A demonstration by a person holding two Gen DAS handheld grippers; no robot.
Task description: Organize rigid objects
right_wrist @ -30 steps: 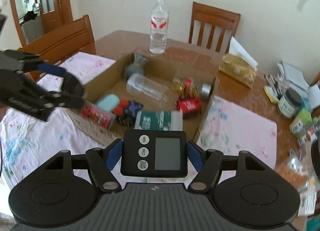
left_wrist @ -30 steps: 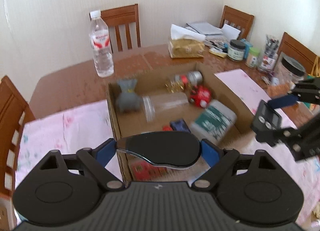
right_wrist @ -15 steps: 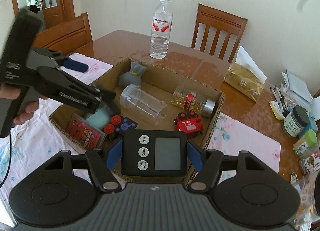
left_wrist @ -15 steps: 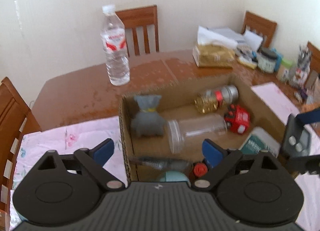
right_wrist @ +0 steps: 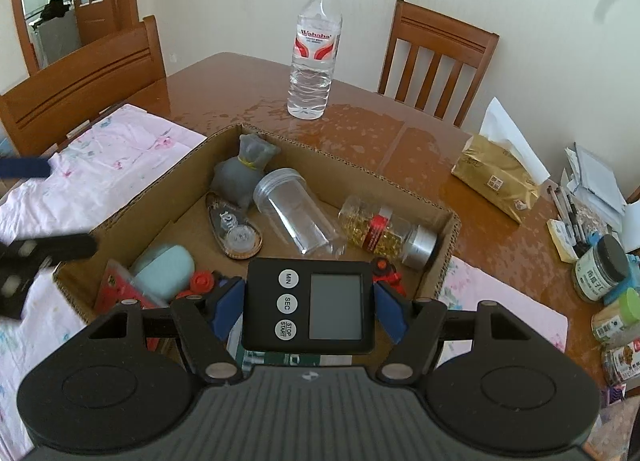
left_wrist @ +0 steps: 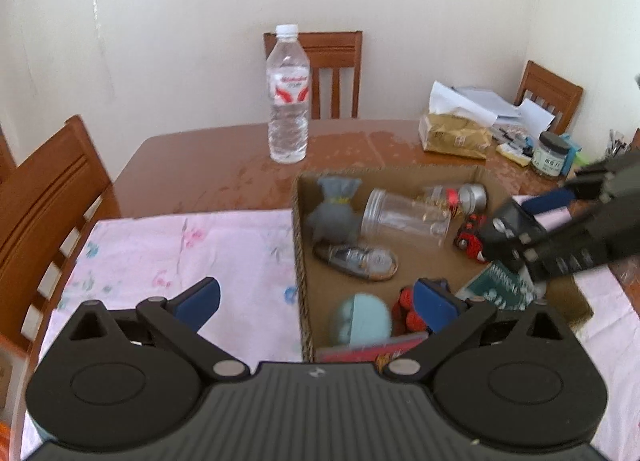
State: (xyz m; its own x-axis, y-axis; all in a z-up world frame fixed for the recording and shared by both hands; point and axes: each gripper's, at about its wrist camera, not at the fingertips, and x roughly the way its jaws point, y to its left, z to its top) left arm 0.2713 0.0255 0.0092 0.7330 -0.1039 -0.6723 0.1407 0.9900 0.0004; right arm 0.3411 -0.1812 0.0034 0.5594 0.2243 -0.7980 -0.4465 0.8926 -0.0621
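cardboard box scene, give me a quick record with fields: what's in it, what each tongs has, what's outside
box: open, on the table
inside: grey pouch, clear jar lying down, gold-filled jar, oval case, mint case, red toy
left tongs: opening, nothing between
right tongs: shut on timer, above box
outside: water bottle, tissue pack

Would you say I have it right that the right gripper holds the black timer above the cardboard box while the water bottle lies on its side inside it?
Not quite: the water bottle stands upright on the table behind the cardboard box, as the right wrist view shows. The right gripper does hold the black timer above it.
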